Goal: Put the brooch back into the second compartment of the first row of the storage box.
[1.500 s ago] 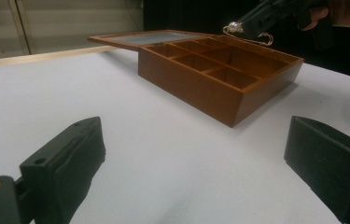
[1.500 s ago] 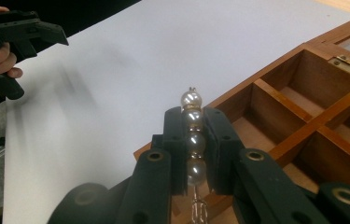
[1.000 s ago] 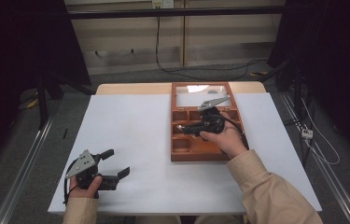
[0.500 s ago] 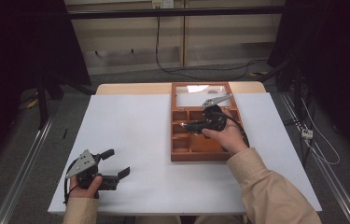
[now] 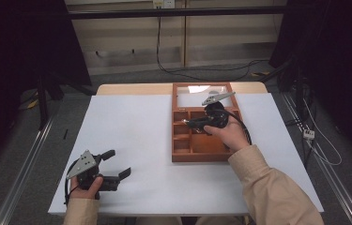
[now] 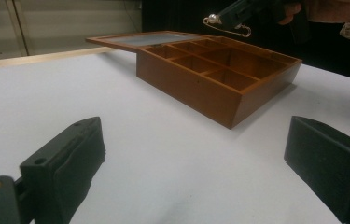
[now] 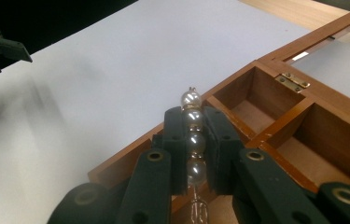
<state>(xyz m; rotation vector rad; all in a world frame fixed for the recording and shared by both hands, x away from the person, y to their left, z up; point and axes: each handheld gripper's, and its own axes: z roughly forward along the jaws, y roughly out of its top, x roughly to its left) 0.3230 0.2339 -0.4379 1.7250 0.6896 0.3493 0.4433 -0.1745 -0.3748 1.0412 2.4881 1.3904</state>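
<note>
Right hand-held gripper (image 7: 192, 140) clamps pearl pin (image 7: 192, 126) above box (image 7: 303, 140)

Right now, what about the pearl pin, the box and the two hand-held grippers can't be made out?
- Pearl pin: its lower end is cut off by the bottom edge in the right gripper view; too small in the high view.
- Wooden box: the right hand-held gripper and hand cover some compartments in the high view.
- Left hand-held gripper: jaw tips cut off in the left gripper view.
</note>
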